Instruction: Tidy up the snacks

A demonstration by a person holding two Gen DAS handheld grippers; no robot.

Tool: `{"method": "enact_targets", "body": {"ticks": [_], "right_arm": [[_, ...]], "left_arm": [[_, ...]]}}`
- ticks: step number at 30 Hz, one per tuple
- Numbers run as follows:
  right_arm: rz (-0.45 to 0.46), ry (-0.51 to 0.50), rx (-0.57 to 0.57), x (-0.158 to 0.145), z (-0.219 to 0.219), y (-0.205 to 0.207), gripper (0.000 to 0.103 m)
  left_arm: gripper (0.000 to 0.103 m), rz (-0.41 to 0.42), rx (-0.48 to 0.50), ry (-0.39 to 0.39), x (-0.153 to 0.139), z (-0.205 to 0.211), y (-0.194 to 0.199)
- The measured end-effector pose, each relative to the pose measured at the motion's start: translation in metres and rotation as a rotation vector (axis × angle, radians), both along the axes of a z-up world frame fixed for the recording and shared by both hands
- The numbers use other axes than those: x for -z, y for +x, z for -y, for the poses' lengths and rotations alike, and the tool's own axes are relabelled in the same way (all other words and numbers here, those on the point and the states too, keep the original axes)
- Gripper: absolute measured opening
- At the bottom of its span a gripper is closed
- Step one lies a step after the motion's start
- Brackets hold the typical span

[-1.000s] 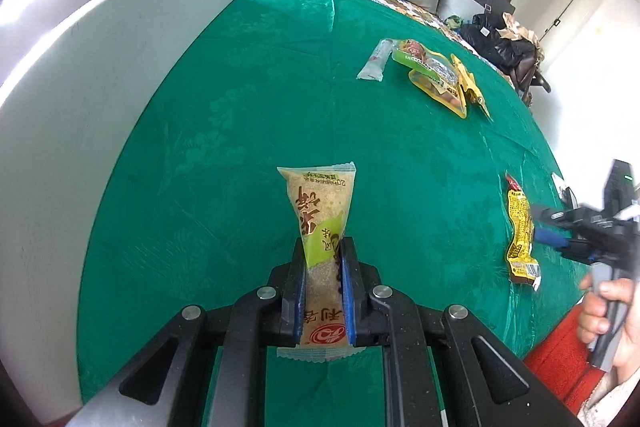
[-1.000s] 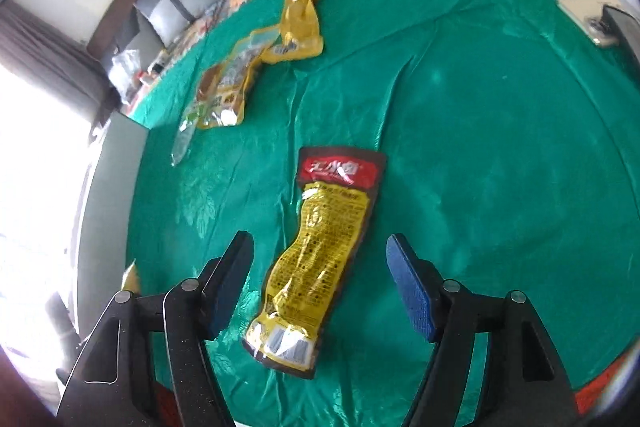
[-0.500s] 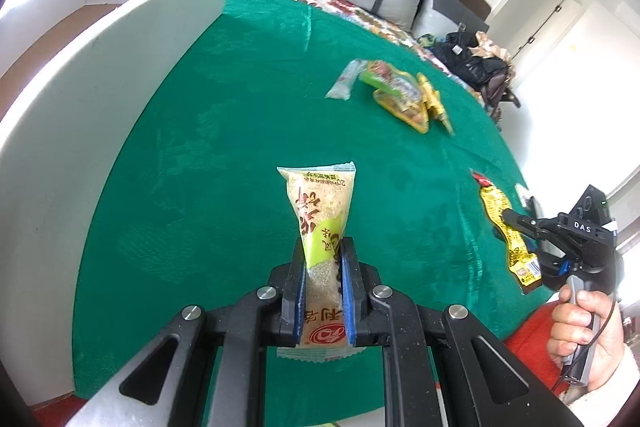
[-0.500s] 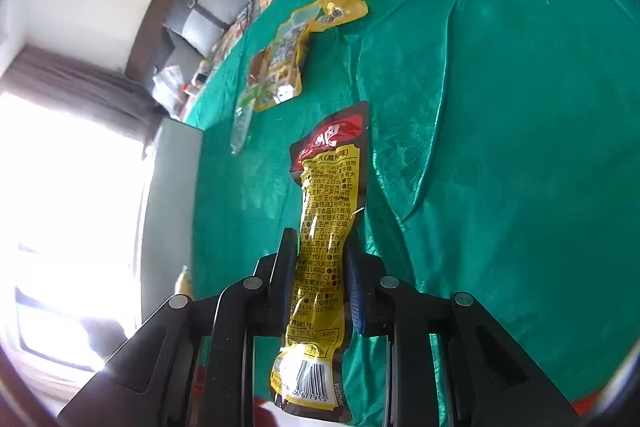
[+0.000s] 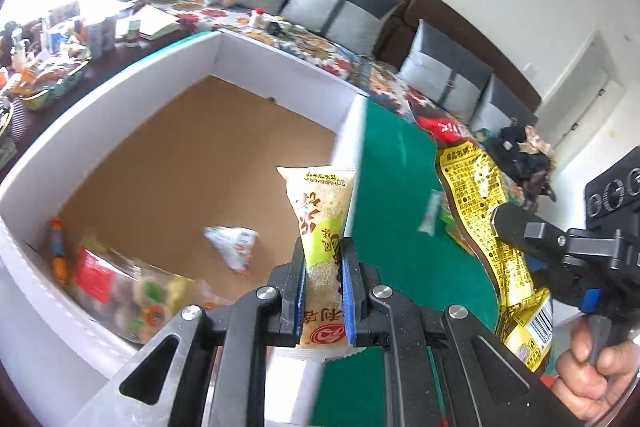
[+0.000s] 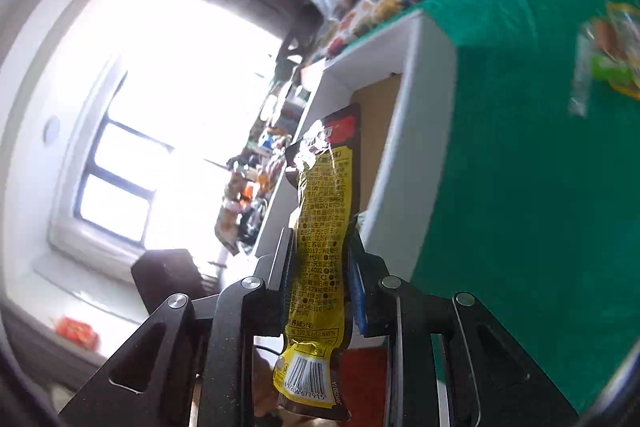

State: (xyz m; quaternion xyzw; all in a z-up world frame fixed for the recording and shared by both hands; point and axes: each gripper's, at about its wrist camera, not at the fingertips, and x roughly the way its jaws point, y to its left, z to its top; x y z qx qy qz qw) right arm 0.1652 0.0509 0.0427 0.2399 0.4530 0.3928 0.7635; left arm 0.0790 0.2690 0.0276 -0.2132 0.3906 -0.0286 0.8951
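Note:
My left gripper (image 5: 322, 255) is shut on a pale green-and-cream snack packet (image 5: 322, 215) that stands upright between its pads, just over the near corner of a white box with a brown floor (image 5: 192, 163). My right gripper (image 6: 320, 247) is shut on a long yellow snack pouch with a red-and-brown top (image 6: 320, 227), held upright beside the box's white wall (image 6: 416, 131). In the left wrist view the same yellow pouch (image 5: 480, 195) hangs in the right gripper (image 5: 520, 247) over the green tablecloth (image 5: 400, 187), with a hand (image 5: 592, 379) on its grip.
Several snacks lie in the box: a red-labelled clear pack (image 5: 120, 287) and a small white packet (image 5: 234, 245). More packets (image 6: 608, 55) lie on the green cloth (image 6: 520, 147). A sofa with grey cushions (image 5: 340, 11) stands behind, and a cluttered side table (image 5: 48, 59) at left.
Both grippers have risen and swung left toward the white box, which now shows its inside. The right gripper closed on the yellow pouch and lifted it off the cloth.

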Motion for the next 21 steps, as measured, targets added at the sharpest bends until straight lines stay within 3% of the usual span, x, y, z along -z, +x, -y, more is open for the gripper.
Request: {"method": "enact_targets", "body": {"ticks": [5, 6, 7, 9, 10, 13, 15, 16, 17, 19, 21], "right_arm": [[0.185, -0.23, -0.077, 0.0, -0.097, 0.007, 0.027], [0.213, -0.264, -0.078, 0.007, -0.105, 0.008, 0.027], [0.23, -0.282, -0.082, 0.014, -0.111, 0.007, 0.027], [0.211, -0.306, -0.099, 0.033, -0.113, 0.002, 0.03], [0.183, -0.307, -0.11, 0.044, -0.113, 0.001, 0.039], [0.151, -0.26, -0.099, 0.056, -0.088, -0.003, 0.047], [0.184, -0.246, -0.066, 0.054, -0.061, -0.01, 0.062], [0.214, -0.251, -0.044, 0.053, -0.044, -0.015, 0.074], [0.245, -0.265, -0.024, 0.034, -0.034, -0.026, 0.079], [0.311, -0.345, 0.009, 0.044, 0.008, -0.038, 0.079], [0.359, -0.493, 0.044, 0.067, 0.052, -0.049, 0.079]], "left_arm": [[0.014, -0.091, -0.097, 0.142, 0.023, -0.045, 0.005], [0.02, -0.121, -0.101, 0.161, 0.031, -0.05, 0.005], [0.027, -0.142, -0.109, 0.164, 0.039, -0.054, 0.006], [0.071, -0.164, -0.12, 0.149, 0.052, -0.055, 0.002], [0.078, -0.157, -0.133, 0.145, 0.054, -0.056, -0.001], [0.081, -0.105, -0.176, 0.147, 0.05, -0.054, -0.02], [0.082, -0.077, -0.183, 0.141, 0.042, -0.048, -0.029], [0.082, -0.06, -0.181, 0.137, 0.035, -0.041, -0.034], [0.083, -0.042, -0.173, 0.136, 0.032, -0.033, -0.037], [0.086, -0.007, -0.141, 0.142, 0.018, -0.011, -0.039], [0.089, 0.025, -0.088, 0.146, 0.009, 0.015, -0.039]]}}
